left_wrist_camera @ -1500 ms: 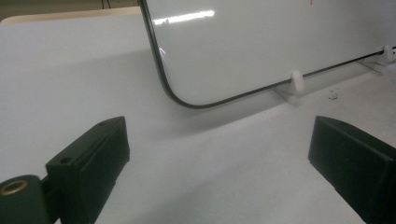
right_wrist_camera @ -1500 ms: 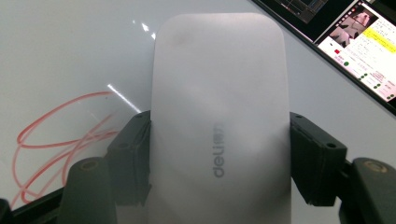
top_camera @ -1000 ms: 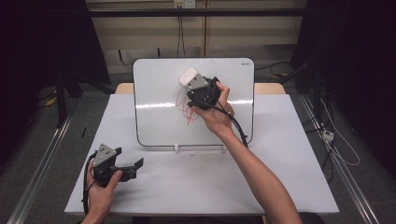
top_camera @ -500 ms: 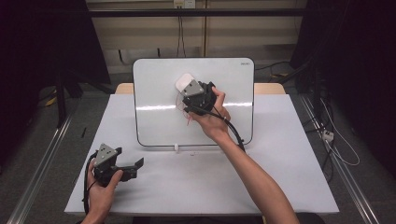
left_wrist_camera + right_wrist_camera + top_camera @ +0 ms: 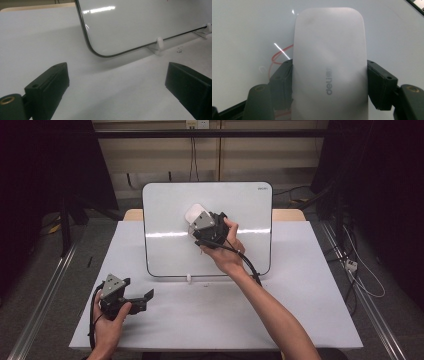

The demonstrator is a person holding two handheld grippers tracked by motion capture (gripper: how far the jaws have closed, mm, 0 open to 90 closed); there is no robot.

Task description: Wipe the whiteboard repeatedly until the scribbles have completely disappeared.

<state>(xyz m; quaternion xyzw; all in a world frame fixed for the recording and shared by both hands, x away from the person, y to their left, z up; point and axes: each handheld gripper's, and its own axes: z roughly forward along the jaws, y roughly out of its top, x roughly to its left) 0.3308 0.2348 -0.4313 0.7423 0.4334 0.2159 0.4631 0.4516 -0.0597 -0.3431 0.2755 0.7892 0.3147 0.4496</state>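
A: Where's your right gripper (image 5: 200,222) now?
B: Over the whiteboard (image 5: 165,205), jaws clamped on the white eraser (image 5: 195,212), which lies against the board's face.
A: And your left gripper (image 5: 142,297)?
B: Low on the table (image 5: 300,285), near its front-left corner, jaws apart.

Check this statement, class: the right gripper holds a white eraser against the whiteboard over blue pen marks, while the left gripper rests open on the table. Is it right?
Not quite: the pen marks are red, not blue, as the right gripper view shows. The rest stands: the right gripper holds the white eraser against the whiteboard, and the left gripper rests open on the table.
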